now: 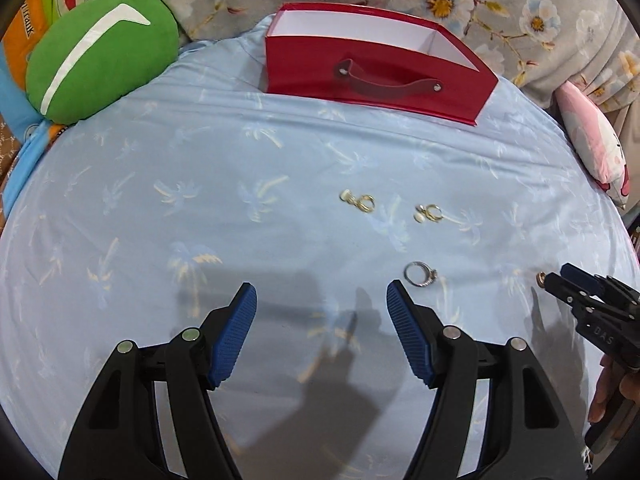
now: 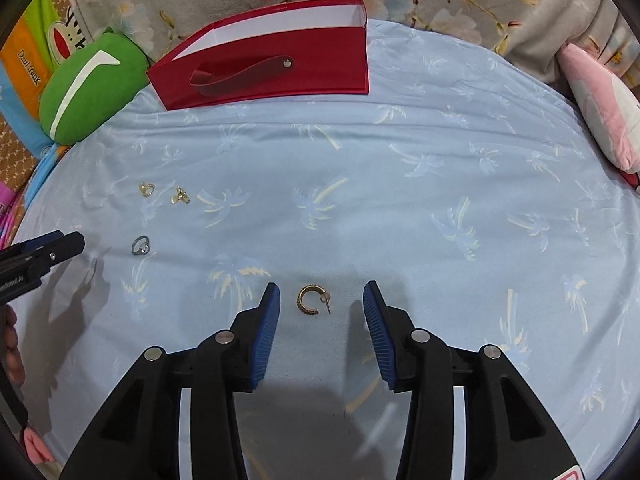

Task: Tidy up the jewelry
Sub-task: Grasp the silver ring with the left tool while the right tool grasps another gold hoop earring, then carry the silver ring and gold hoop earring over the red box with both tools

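Orange fabric [image 2: 25, 65] at far left, printed "Paul Frank"; green cushion [image 2: 86, 89] beside it. Red box [image 2: 276, 76] open-topped on pale blue sheet [image 2: 440, 208]. Left gripper [image 1: 321, 300] jaws spread, holding nothing; silver ring [image 1: 419, 274] just beyond its right finger, two gold earring clusters [image 1: 358, 200] [image 1: 428, 213] farther out. Right gripper [image 2: 321, 300] jaws spread, gold hoop earring [image 2: 312, 299] lying between its fingertips, untouched. Its side reads "DAS".

Silver ring [image 1: 419, 274] beside spread tongs [image 1: 321, 294]
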Demonstrator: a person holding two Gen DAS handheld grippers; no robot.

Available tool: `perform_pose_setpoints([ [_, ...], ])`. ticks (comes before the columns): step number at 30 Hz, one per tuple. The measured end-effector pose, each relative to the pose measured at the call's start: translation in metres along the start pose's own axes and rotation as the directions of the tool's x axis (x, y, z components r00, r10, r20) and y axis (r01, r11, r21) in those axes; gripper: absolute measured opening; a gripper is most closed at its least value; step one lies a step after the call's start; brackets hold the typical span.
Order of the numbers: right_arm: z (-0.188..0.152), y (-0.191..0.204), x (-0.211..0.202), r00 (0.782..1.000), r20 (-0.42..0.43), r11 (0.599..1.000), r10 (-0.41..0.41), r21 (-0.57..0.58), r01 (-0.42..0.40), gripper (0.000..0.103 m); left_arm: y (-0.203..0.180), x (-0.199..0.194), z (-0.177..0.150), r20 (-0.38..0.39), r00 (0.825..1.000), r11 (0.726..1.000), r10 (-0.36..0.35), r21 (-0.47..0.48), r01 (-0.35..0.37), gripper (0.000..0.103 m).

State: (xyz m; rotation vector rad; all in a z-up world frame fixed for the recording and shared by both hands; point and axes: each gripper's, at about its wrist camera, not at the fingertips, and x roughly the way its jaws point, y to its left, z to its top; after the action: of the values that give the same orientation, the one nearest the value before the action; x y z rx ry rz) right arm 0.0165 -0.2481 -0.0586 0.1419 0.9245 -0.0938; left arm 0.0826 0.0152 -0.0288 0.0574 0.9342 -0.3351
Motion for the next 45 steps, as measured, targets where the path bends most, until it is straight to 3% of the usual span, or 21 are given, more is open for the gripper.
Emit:
perform_pose_setpoints([
  [9,-0.003,0.003,0.009,1.000,-0.005,1.000,-0.004,-0.014,0.004,0.040,-0.029,0.013,0.001,-0.015,0.999,0.999,-0.030,0.040,0.031,0.065],
  [16,-0.001,0.002,0.010,1.000,-0.001,1.000,0.009,-0.007,-0.009,0.017,-0.041,0.025,0.006,-0.016,0.999,0.998,-0.036,0.053,0.036,0.065],
  [28,-0.004,-0.003,0.006,1.000,0.002,0.999,0.029,0.025,-0.029,0.017,-0.059,0.041,0.006,-0.025,0.999,0.996,-0.034,0.087,0.036,0.064],
  [31,-0.003,-0.004,0.005,0.999,0.003,0.999,0.034,0.031,-0.034,0.017,-0.061,0.041,0.006,-0.015,0.999,0.995,-0.031,0.092,0.032,0.056],
  [39,-0.001,-0.004,0.002,0.999,0.010,0.998,0.048,0.039,-0.048,0.017,-0.060,0.039,0.005,-0.015,0.998,0.993,-0.062,0.096,0.063,0.023],
  [45,0.001,-0.003,-0.002,0.998,0.018,0.998,0.056,0.039,-0.057,0.017,-0.060,0.037,0.004,-0.029,0.994,0.991,-0.103,0.079,0.105,0.023],
])
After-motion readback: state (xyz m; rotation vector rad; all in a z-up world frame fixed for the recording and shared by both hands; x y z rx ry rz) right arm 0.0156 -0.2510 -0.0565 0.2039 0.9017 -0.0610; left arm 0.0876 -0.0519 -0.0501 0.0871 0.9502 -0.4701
